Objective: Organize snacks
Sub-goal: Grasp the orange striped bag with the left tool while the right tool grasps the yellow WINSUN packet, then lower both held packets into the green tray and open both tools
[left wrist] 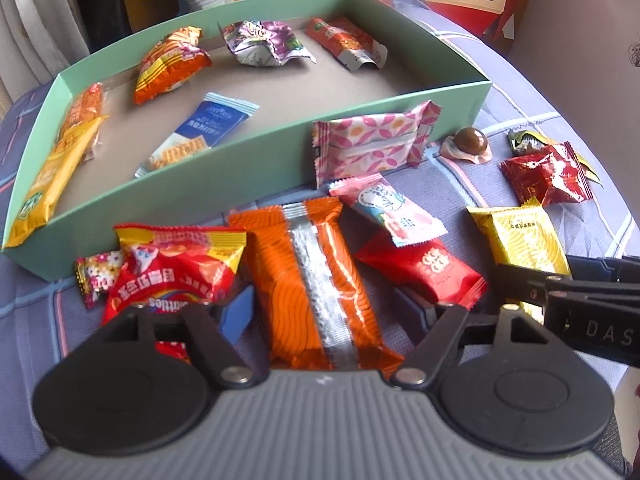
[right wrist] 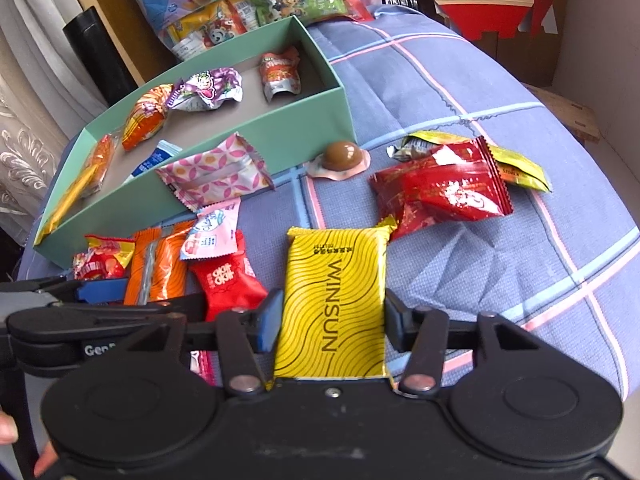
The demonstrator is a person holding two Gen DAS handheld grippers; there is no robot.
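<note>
**Two grippers over loose snacks beside a green box**

The orange packet [left wrist: 320, 280] lies flat on the blue checked cloth [right wrist: 460, 92], its long axis and silver seam running from the left gripper [left wrist: 332, 312] away toward the green box [left wrist: 256, 176]. It sits between that gripper's jaws, which are partly spread; the blue pad on one side is near the wrapper's edge, but whether either pad presses on it cannot be told.

The yellow packet [right wrist: 336, 300] also lies lengthwise, pointing away from the right gripper [right wrist: 332, 320], with its printed word running along the long axis. The right gripper's pads sit against both long edges, pinching it.

The box stands just beyond the loose snacks, holding several wrapped pieces, a blue packet [left wrist: 200, 132] among them. A pink flowered packet [left wrist: 372, 140] leans on the box's near wall. A red packet [left wrist: 424, 272] lies between the orange and yellow ones.
</note>
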